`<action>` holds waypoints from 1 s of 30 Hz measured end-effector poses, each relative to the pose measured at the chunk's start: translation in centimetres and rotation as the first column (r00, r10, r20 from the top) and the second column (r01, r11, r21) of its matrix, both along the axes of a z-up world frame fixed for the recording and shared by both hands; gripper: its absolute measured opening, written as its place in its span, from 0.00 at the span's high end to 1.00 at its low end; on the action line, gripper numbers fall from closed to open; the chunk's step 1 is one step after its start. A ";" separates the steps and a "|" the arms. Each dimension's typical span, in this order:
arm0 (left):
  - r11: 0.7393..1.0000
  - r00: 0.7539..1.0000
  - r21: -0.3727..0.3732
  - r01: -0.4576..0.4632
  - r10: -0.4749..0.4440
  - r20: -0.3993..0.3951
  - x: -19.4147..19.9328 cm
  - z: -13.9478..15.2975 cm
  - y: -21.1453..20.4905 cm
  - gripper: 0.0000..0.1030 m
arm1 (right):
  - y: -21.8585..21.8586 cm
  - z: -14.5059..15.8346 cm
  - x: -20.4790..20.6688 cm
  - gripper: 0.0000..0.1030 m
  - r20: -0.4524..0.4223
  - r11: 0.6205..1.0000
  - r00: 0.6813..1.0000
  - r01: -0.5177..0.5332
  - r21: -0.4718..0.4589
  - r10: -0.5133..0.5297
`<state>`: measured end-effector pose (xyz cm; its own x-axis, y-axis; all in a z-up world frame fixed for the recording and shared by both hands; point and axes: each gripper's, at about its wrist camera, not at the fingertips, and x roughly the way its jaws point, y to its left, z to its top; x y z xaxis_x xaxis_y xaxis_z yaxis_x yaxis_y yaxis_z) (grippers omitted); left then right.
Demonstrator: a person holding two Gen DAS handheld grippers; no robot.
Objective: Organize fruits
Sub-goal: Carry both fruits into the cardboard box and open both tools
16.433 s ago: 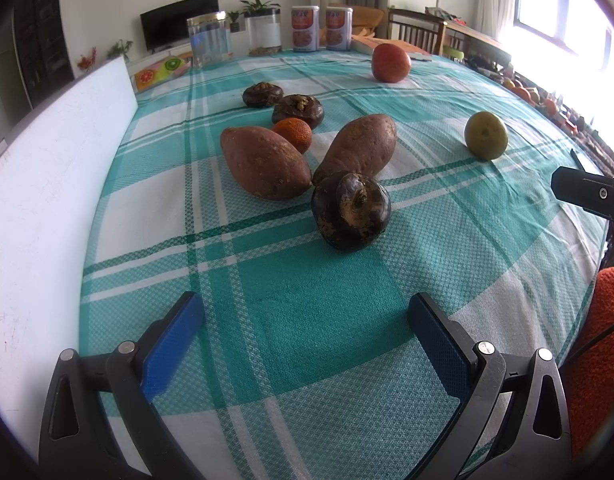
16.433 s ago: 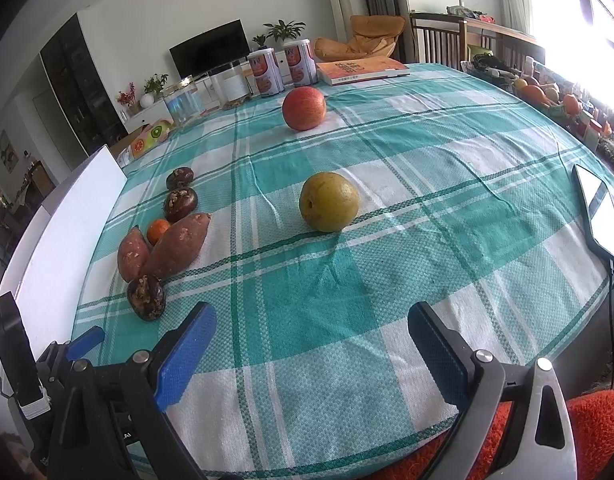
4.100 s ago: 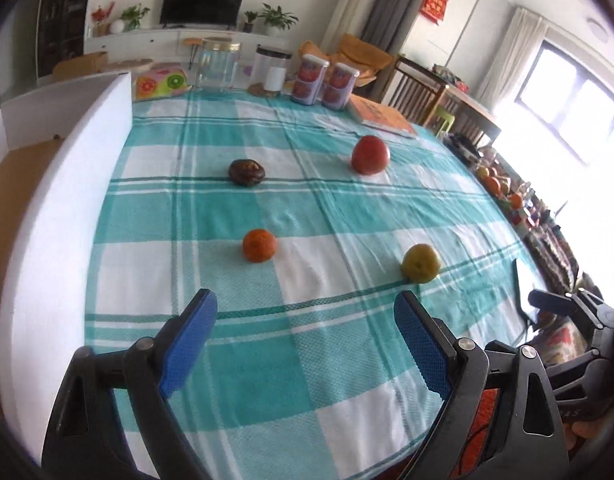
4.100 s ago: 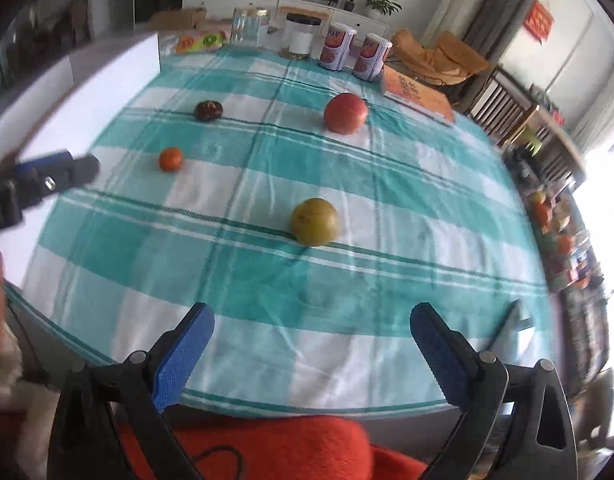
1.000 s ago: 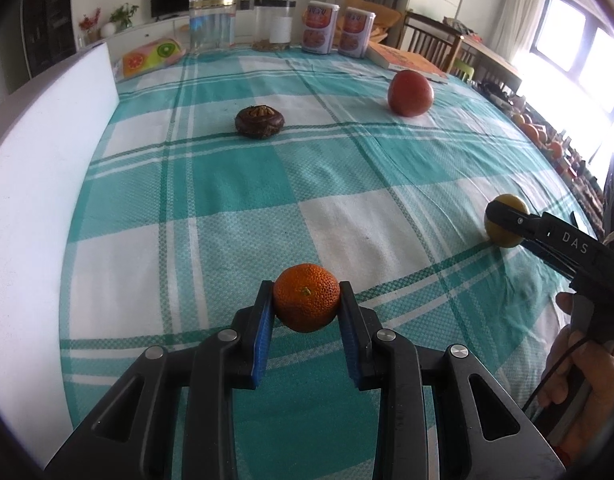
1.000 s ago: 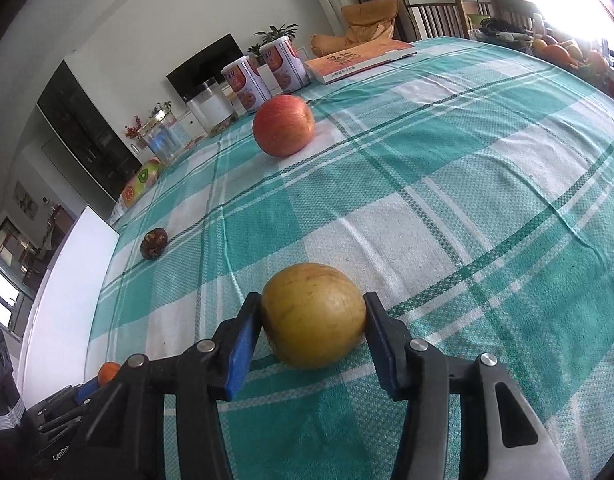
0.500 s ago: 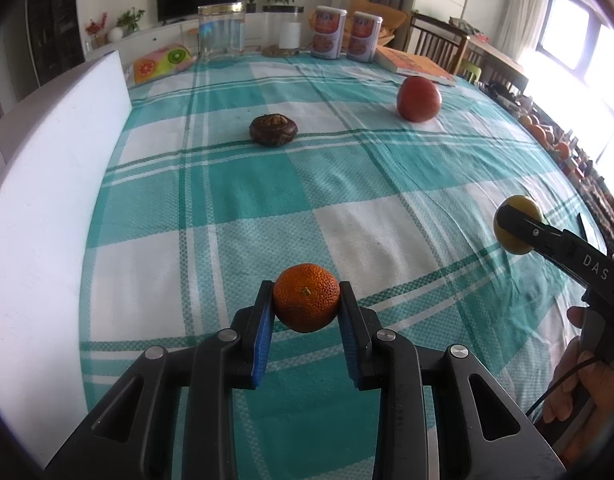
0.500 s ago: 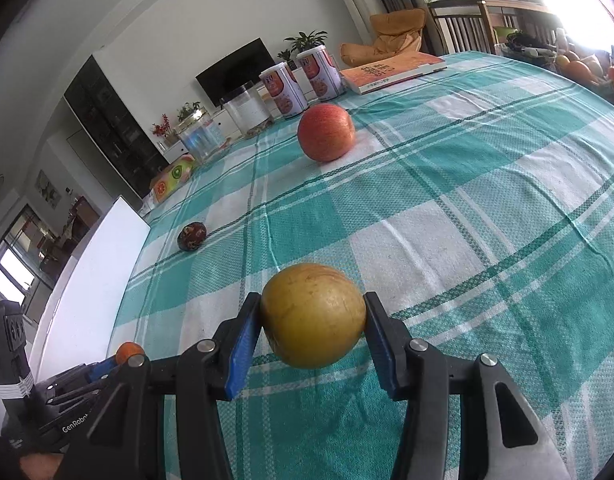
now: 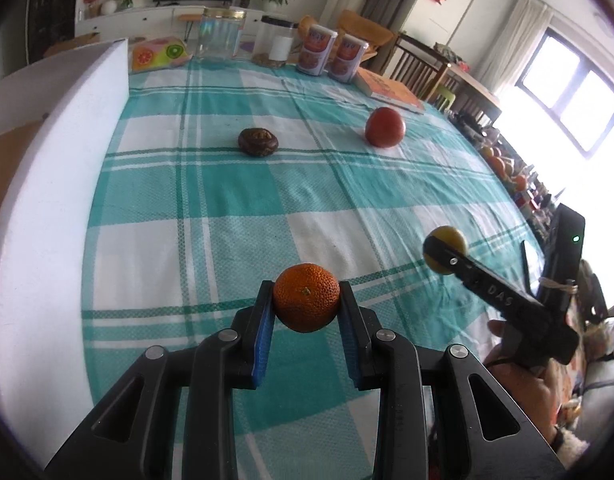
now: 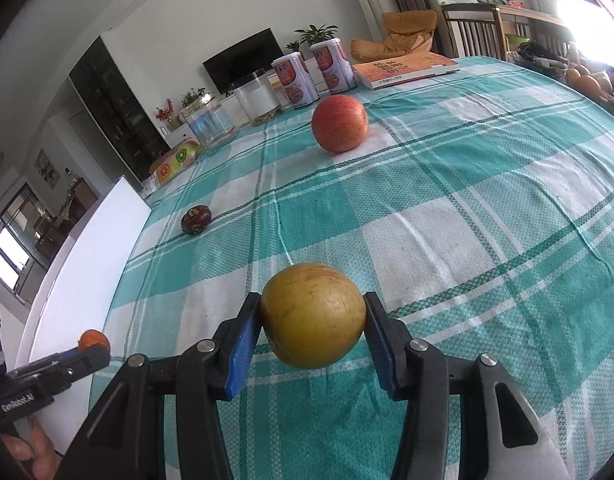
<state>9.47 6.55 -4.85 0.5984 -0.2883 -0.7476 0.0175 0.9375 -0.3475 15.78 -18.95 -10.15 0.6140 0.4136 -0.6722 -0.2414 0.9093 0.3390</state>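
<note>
Right now your left gripper [image 9: 306, 309] is pinching the small orange [image 9: 306, 303] between its blue pads, and the fruit is lifted clear of the checked tablecloth [image 9: 235, 216], hanging above the near edge of the table, closer to the left side than the right. Your right gripper [image 10: 313, 316] is clamped on the yellow-green pear [image 10: 313, 315], pads pressed against both of its flanks, and that fruit too is held above the cloth, near the front edge.

From the left wrist view you can see your right tool off to the right with the pear at its tip, well apart from the orange. From the right wrist view your left tool shows low at the left edge of the table with the orange at its tip, just in front of the white foam board [image 10: 79, 280] that runs along that left edge.

Two fruits sit on the cloth. The red apple [image 10: 339, 123] rests toward the far edge, right of centre, a little in front of the two printed cans [image 10: 315, 73]. The dark, wrinkled mangosteen [image 10: 196, 220] lies toward the far left part of the table, near the foam board and well apart from the apple.

Along the far edge you also have a glass jar [image 9: 221, 36], a second clear jar with a dark lid [image 9: 277, 42], a fruit-printed pack [image 9: 157, 53] at the far left corner, and an orange book [image 10: 405, 67] right of the cans.
</note>
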 end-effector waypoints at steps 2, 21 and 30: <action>0.999 1.000 -0.049 0.003 -0.002 0.029 -1.7 2.1 1.4 0.70 | 1.7 0.2 -0.8 0.51 -0.014 0.997 0.997 -0.071 0.006 0.071; 0.833 0.832 0.071 -0.549 0.553 -0.048 -11.4 0.9 24.4 0.70 | 34.7 6.5 -12.9 0.51 -0.040 0.613 0.617 -0.786 -0.079 0.786; 0.708 0.733 0.242 -0.664 0.680 0.023 -12.8 1.2 25.1 0.10 | 35.6 6.7 -11.1 0.25 -0.006 0.677 0.681 -0.729 -0.100 0.732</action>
<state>-3.32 31.69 -3.63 0.5194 0.3466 -0.7811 -0.6610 0.7423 -0.1102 4.65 16.67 -3.49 0.1631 0.6808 -0.7141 -0.8506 0.4638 0.2479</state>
